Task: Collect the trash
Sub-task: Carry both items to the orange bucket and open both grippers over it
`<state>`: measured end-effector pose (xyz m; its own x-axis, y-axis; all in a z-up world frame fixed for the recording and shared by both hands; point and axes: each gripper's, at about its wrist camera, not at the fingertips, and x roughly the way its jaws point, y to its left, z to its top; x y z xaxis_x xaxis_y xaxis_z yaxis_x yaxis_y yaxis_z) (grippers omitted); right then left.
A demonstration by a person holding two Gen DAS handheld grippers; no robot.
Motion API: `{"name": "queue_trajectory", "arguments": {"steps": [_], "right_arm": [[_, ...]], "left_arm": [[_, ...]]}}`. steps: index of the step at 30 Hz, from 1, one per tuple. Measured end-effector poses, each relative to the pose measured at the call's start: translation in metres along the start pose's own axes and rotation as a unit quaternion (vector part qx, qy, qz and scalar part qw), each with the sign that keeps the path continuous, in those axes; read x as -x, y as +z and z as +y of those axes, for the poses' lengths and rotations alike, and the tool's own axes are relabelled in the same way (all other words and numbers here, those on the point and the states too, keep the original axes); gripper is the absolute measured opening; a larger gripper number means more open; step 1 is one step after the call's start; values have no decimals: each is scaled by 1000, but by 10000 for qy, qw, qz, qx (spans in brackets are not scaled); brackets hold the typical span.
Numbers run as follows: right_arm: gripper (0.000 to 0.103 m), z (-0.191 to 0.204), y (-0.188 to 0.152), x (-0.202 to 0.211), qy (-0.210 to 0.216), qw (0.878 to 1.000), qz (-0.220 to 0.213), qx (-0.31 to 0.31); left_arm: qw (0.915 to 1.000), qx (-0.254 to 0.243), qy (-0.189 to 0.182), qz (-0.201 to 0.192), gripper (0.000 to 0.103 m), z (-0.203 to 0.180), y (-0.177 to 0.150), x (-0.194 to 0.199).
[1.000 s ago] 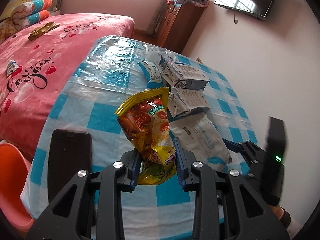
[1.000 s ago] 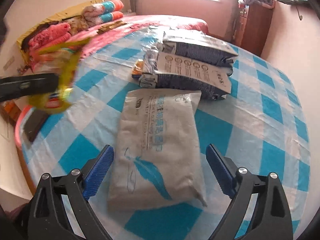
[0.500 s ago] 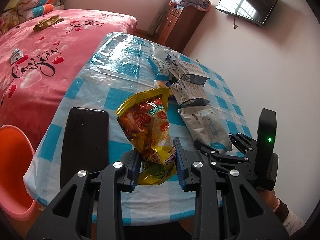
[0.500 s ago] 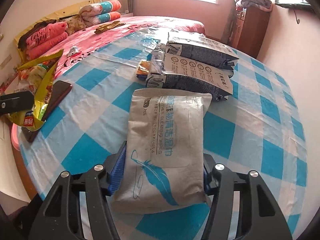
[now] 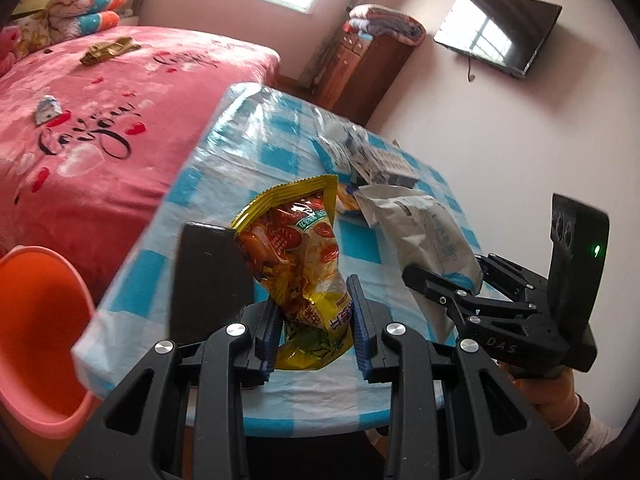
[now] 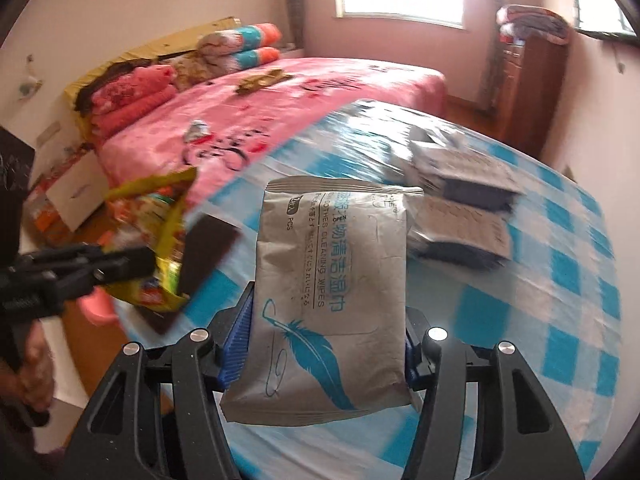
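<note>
A yellow and red snack bag (image 5: 296,248) stands up between the blue pads of my left gripper (image 5: 314,320), which is shut on its lower end, above the near edge of the blue-checked table (image 5: 240,160). My right gripper (image 6: 326,344) is shut on a grey wipes pack (image 6: 332,280) with a blue feather print and holds it off the tablecloth. From the left wrist that pack (image 5: 424,232) and the right gripper (image 5: 448,292) show at the right. In the right wrist view the left gripper (image 6: 120,264) and the snack bag (image 6: 160,208) are at the left, blurred.
A black phone (image 5: 208,276) lies near the table's front edge. Grey packets (image 6: 464,184) sit further back on the table. An orange basin (image 5: 36,332) stands on the floor left of the table, beside the pink bed (image 5: 80,120). A hand (image 5: 548,400) grips the right tool.
The right gripper's jaws closed on the wipes pack and lifted it off the table. The left gripper, still holding the snack bag, drew back toward the table's near edge.
</note>
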<state>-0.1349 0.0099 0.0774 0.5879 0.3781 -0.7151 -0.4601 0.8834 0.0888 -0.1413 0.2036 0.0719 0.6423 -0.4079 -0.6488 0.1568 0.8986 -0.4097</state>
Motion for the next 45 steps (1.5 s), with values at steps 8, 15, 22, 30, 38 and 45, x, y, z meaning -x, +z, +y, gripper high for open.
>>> {"name": "queue_trajectory", "arguments": {"steps": [8, 15, 22, 30, 38, 45], "right_arm": [[60, 79, 58, -13, 1111, 9928, 17, 450], [61, 169, 85, -51, 1924, 9741, 391, 1122], [61, 240, 97, -94, 2300, 9570, 728, 1613], [76, 271, 93, -129, 2248, 9539, 932, 1757], [90, 244, 95, -123, 2199, 9659, 757, 1136], [90, 208, 89, -88, 2027, 9745, 191, 940]], "left_arm": [[9948, 399, 746, -574, 32, 59, -2, 50], [9758, 1249, 1630, -749, 33, 143, -23, 78], [9565, 1975, 2046, -645, 33, 206, -50, 83], [9392, 2470, 2323, -537, 52, 241, -70, 76], [9245, 2642, 2537, -1056, 79, 250, -80, 98], [9301, 2109, 2441, -1754, 84, 224, -78, 117]]}}
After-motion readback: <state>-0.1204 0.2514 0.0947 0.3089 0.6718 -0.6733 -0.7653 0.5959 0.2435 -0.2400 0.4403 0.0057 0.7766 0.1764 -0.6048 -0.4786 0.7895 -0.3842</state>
